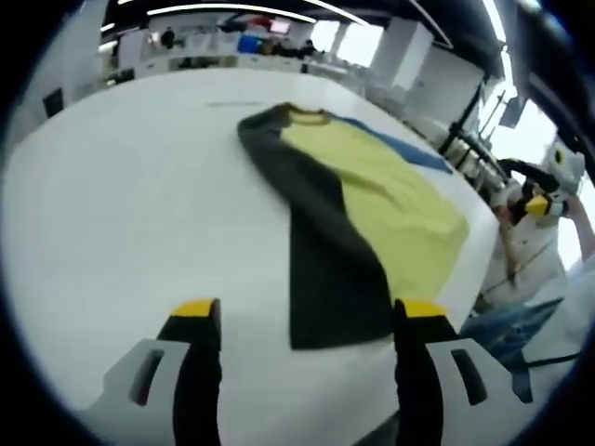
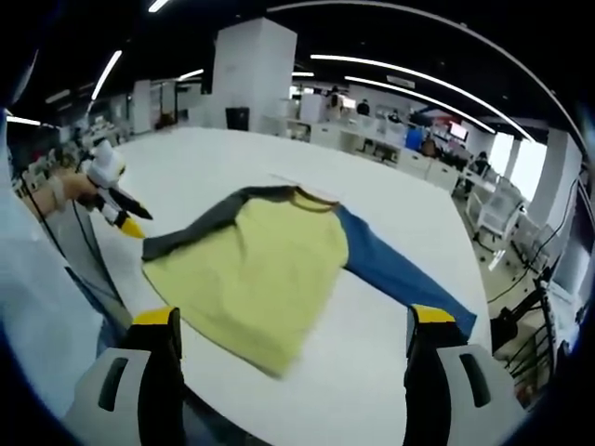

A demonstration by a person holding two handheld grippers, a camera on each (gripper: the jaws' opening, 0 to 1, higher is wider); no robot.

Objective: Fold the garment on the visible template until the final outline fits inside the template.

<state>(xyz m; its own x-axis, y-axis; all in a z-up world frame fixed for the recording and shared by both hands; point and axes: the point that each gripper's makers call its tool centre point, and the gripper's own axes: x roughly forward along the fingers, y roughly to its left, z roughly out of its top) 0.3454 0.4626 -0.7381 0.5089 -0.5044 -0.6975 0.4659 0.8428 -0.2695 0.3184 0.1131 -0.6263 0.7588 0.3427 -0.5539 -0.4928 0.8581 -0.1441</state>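
Left gripper view: left gripper point(image 1: 309, 316), jaws wide, nothing held; garment point(image 1: 372, 200) flat on white table point(image 1: 130, 204), yellow body, dark sleeve point(image 1: 325, 251) folded across. Right gripper view: right gripper point(image 2: 296, 325), jaws wide; blue sleeve point(image 2: 400, 279) spread out.

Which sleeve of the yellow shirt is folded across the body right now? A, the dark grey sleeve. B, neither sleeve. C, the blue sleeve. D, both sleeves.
A: in the left gripper view the dark grey sleeve lies folded over the yellow body of the shirt, while in the right gripper view the blue sleeve stretches out flat on the white table, away from the body.
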